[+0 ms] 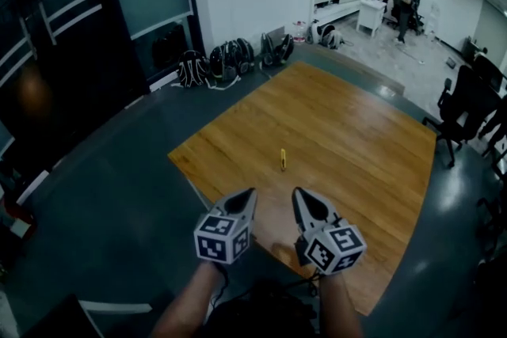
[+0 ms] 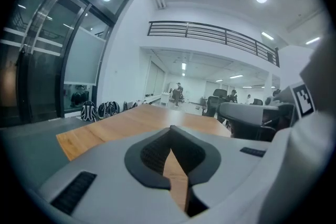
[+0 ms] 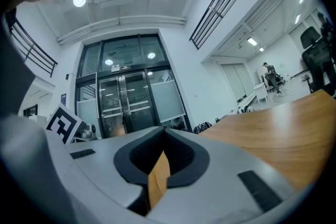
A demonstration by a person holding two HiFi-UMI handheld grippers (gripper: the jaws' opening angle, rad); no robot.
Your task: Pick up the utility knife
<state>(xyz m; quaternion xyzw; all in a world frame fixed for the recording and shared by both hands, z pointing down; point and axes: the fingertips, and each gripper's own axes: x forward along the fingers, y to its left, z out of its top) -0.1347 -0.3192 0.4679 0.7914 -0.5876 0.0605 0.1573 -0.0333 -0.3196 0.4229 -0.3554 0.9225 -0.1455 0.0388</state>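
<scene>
**Both grippers closed and empty; utility knife lying on table**

Backpacks (image 1: 226, 59) lie on the floor beyond the far left corner of the wooden table (image 1: 372, 146); the left gripper (image 1: 251, 191) hangs over the table's near edge, jaws together with nothing between them; the yellow utility knife (image 1: 283, 159) lies flat near the table's middle, apart from both grippers; the right gripper (image 1: 295, 191), just beside the left, is likewise closed and empty; an office chair (image 1: 463, 107) stands off the table's right side.

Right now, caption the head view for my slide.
Left hand-held gripper and right hand-held gripper, both shut and empty, hover above the wooden table, short of the yellow utility knife.
</scene>
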